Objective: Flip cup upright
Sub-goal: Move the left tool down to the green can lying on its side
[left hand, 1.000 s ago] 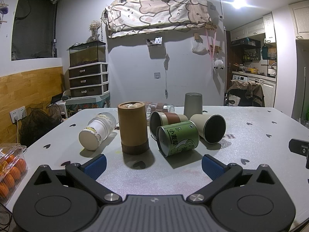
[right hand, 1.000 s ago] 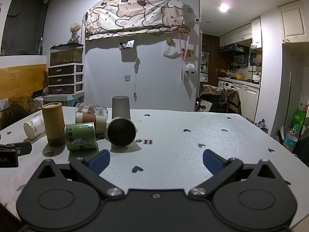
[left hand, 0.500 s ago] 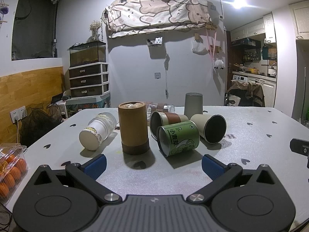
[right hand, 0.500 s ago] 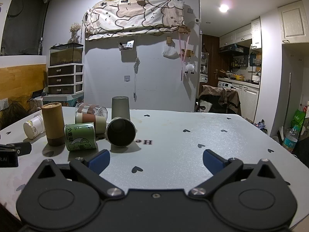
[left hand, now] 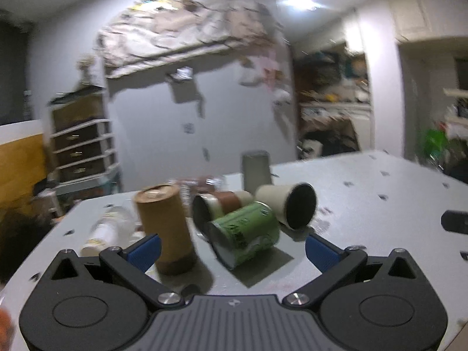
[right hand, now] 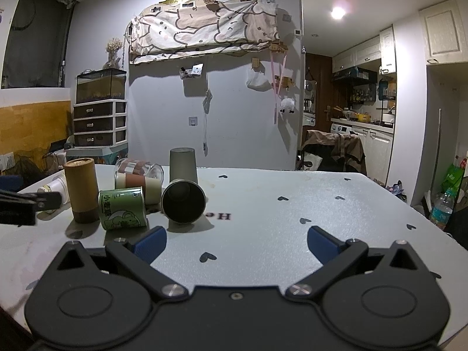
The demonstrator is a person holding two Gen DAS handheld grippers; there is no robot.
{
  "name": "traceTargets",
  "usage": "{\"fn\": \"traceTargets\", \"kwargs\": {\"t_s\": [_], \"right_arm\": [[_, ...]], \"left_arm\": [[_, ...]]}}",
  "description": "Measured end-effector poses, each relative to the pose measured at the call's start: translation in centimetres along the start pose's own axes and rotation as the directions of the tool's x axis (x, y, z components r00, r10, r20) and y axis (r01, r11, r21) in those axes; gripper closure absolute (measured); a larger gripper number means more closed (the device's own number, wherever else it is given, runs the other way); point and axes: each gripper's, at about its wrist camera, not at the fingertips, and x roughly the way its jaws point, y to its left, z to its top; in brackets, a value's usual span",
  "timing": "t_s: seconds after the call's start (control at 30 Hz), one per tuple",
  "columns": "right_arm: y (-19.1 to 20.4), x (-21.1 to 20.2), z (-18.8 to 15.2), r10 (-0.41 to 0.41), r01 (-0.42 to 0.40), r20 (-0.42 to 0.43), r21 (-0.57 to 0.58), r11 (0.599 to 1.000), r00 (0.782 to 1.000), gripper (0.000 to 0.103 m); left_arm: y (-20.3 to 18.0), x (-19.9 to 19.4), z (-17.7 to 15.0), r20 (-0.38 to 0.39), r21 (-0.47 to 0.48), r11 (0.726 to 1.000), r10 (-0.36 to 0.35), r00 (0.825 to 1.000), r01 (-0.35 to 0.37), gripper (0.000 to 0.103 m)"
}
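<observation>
My left gripper [left hand: 232, 247] is spread wide and holds nothing; my right gripper [right hand: 237, 241] is spread just as wide, empty, low over the table [right hand: 292, 204]. The left view is smeared and tilted, so I am swinging fast — that is the first risk. The green cup [left hand: 244, 241] lies on its side right ahead of my left fingers, jammed against the brown-banded cup [left hand: 222, 204] and close beside the beige cup [left hand: 288, 204]. The tall brown canister [left hand: 166, 228] stands just by my left fingertip [left hand: 144, 247]; if I close in crooked I could clip it and topple it. The round cup may also roll away — a pad nudging its curved wall would do it.
</observation>
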Motion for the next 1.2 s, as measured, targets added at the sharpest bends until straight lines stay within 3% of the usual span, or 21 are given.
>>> {"fn": "traceTargets", "kwargs": {"t_s": [0.13,0.2,0.27,0.37,0.5,0.67,0.73,0.83,0.97,1.0,1.07,1.2], "right_arm": [[0.0,-0.1,0.0,-0.001,0.001,0.000,0.001,1.000,1.000,0.000],[0.0,-0.2,0.1,-0.001,0.001,0.001,0.001,1.000,1.000,0.000],[-0.1,-0.2,0.0,0.001,-0.001,0.001,0.001,1.000,1.000,0.000],[-0.1,-0.2,0.0,-0.001,0.001,0.000,0.003,1.000,1.000,0.000],[-0.4,-0.3,-0.1,-0.001,0.001,-0.004,0.016,1.000,1.000,0.000],[-0.4,-0.3,-0.2,0.003,-0.003,-0.008,0.020,1.000,1.000,0.000],[-0.9,-0.3,-0.5,0.007,-0.007,-0.009,0.026,1.000,1.000,0.000],[-0.9,-0.4,-0.5,0.011,-0.011,-0.010,0.028,1.000,1.000,0.000],[-1.5,-0.2,-0.7,0.014,-0.014,-0.009,0.031,0.999,1.000,0.000],[-1.5,-0.2,-0.7,0.014,-0.014,-0.010,0.032,0.999,1.000,0.000],[-1.6,-0.2,-0.8,0.013,-0.012,-0.010,0.033,0.999,1.000,0.000],[-2.0,-0.3,-0.9,0.009,-0.009,-0.010,0.040,0.999,1.000,0.000]], "left_arm": [[0.1,3.4,0.4,-0.040,-0.031,0.997,-0.076,0.996,0.075,0.007],[0.0,4.8,0.8,-0.021,-0.020,0.996,-0.088,0.996,0.088,0.008],[-0.3,6.2,1.4,0.001,0.034,0.994,-0.104,0.995,0.103,0.008],[-0.6,8.8,2.7,-0.050,0.140,0.978,-0.148,0.988,0.154,0.008],[-1.0,11.6,3.6,-0.113,0.264,0.950,-0.143,0.983,0.168,0.007],[-2.1,14.0,2.9,-0.246,0.431,0.882,-0.087,0.965,0.190,0.008],[-3.0,14.9,2.2,-0.293,0.512,0.842,-0.017,0.956,0.172,0.008],[-3.8,15.6,1.2,-0.320,0.613,0.772,0.049,0.946,0.168,0.007],[-3.9,16.2,0.6,-0.362,0.663,0.723,0.082,0.929,0.195,0.009],[-4.0,16.2,0.5,-0.361,0.671,0.716,0.090,0.928,0.191,0.011],[-3.9,16.2,0.5,-0.369,0.655,0.731,0.087,0.925,0.193,0.022],[-3.7,15.4,0.5,-0.352,0.627,0.759,0.072,0.933,0.178,0.025]]}}
